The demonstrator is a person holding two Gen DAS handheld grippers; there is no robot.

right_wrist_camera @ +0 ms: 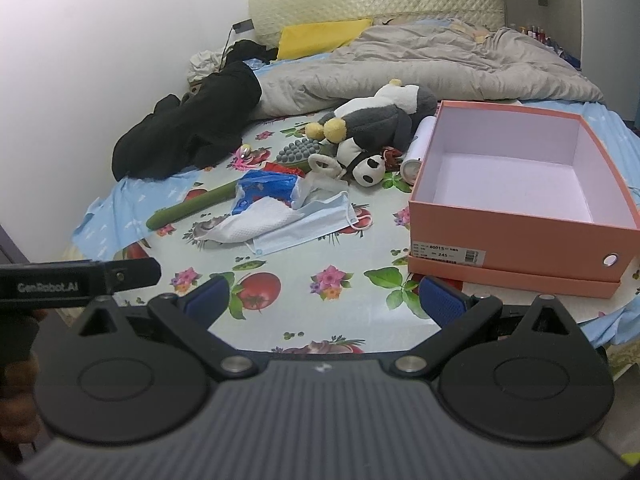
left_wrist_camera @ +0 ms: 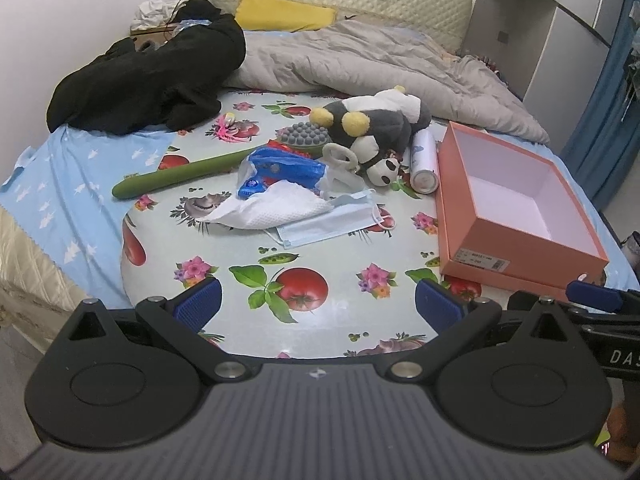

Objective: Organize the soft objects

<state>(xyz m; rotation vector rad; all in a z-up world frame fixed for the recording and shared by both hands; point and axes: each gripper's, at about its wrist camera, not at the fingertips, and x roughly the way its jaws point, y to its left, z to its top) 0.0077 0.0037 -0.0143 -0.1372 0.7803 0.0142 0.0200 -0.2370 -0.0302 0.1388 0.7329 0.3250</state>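
A grey and white plush penguin (left_wrist_camera: 380, 120) (right_wrist_camera: 380, 120) lies on the floral cloth beside a small panda plush (left_wrist_camera: 380, 160) (right_wrist_camera: 362, 162). In front of them lie a white cloth (left_wrist_camera: 272, 210) (right_wrist_camera: 256, 220), a blue face mask (left_wrist_camera: 328, 224) (right_wrist_camera: 304, 228), a blue plastic bag (left_wrist_camera: 280, 168) (right_wrist_camera: 268, 186) and a grey bumpy brush (left_wrist_camera: 304, 136) (right_wrist_camera: 298, 152). An empty orange shoe box (left_wrist_camera: 516, 240) (right_wrist_camera: 516, 236) stands at the right. My left gripper (left_wrist_camera: 318, 306) and right gripper (right_wrist_camera: 326, 300) are open and empty, near the front edge, apart from the pile.
A green cucumber-shaped stick (left_wrist_camera: 180, 176) (right_wrist_camera: 192, 204) lies left of the pile. A white spray can (left_wrist_camera: 424, 160) (right_wrist_camera: 416, 148) lies against the box. Black clothes (left_wrist_camera: 148, 84) (right_wrist_camera: 188, 132), a grey duvet (left_wrist_camera: 380, 56) (right_wrist_camera: 440, 64) and a yellow pillow (left_wrist_camera: 284, 14) (right_wrist_camera: 320, 36) are behind.
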